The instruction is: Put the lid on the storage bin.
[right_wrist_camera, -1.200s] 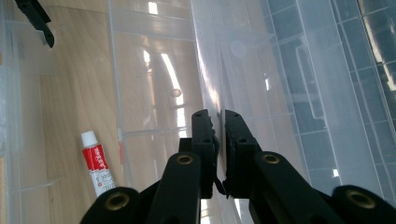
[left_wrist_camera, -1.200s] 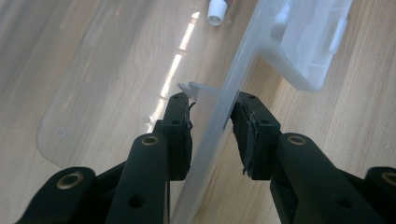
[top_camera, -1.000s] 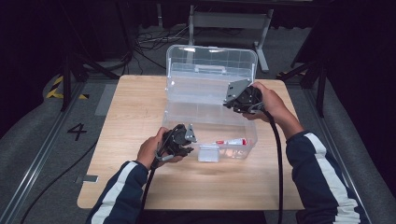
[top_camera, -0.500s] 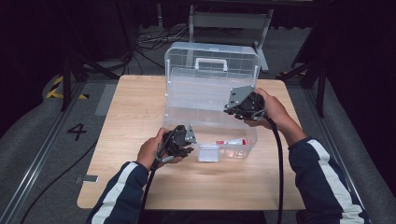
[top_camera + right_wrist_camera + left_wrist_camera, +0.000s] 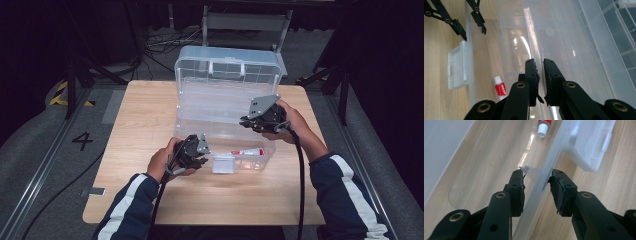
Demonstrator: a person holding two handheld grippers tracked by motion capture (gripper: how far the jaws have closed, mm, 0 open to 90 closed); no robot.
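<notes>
Wooden table [image 5: 140, 120] w/ a clear plastic box [image 5: 220, 140] mid-table, lid up. Left gripper [image 5: 200, 156] pinches its front wall – right gripper [image 5: 245, 121] is clamped on an inner tray edge [image 5: 539, 75]. Red tube [image 5: 246, 151] lies inside.

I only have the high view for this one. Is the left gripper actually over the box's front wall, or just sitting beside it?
Observer: Over it. In the left gripper view, the left gripper straddles the clear front wall, with one jaw inside the box and one outside. I cannot tell whether both pads press on it.
Operator: And the right gripper, is it holding anything?
Observer: Yes. In the right gripper view, the right gripper has its jaws almost together on a thin clear edge of the box. I cannot tell whether that edge belongs to the lid or the base.
</notes>
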